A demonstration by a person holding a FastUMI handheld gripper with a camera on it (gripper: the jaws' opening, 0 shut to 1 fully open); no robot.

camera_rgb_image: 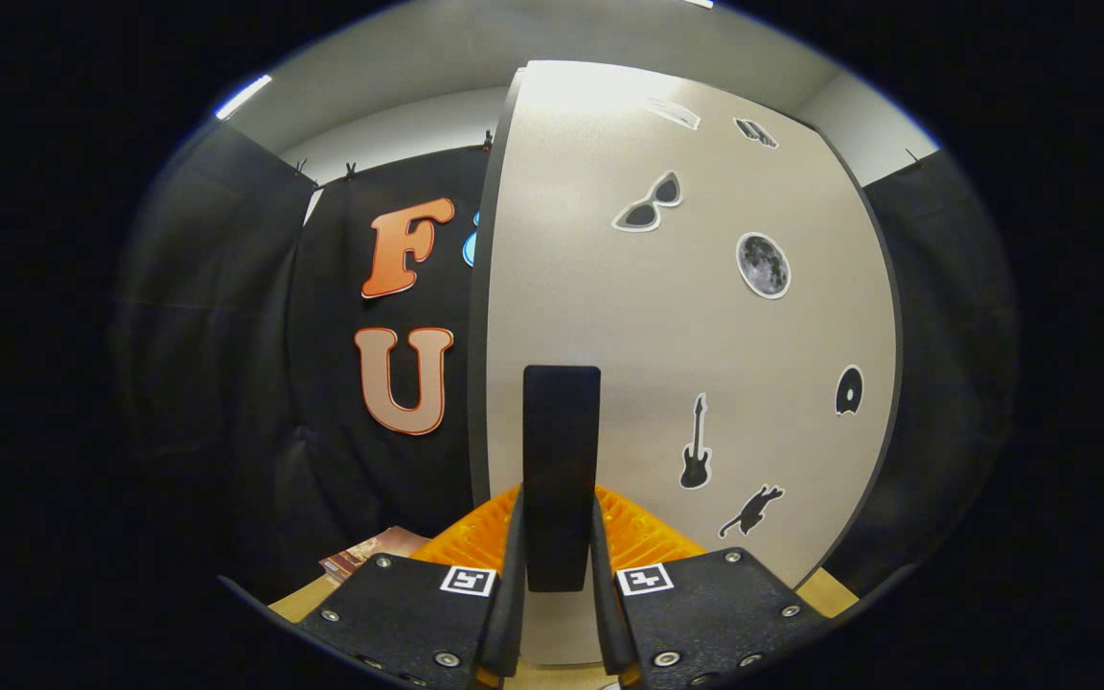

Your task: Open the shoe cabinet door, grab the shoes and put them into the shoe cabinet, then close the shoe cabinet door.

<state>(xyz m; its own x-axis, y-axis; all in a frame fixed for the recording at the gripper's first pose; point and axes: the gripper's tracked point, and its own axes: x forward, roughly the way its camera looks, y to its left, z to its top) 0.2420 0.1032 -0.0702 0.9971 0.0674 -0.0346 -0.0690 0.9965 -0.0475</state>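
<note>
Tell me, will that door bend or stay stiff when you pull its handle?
Probably stiff: the door looks like a flat, thick board with a straight edge. It should swing rather than flop, being a cabinet door. The tool looks closed on the black handle, whose smooth look suggests it might slip a little.

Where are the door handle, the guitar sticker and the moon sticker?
handle (pixel 562 460), gripper view, mid-bar, between the fingers.
guitar sticker (pixel 695 450), gripper view, its neck.
moon sticker (pixel 763 264), gripper view, its centre.
</note>
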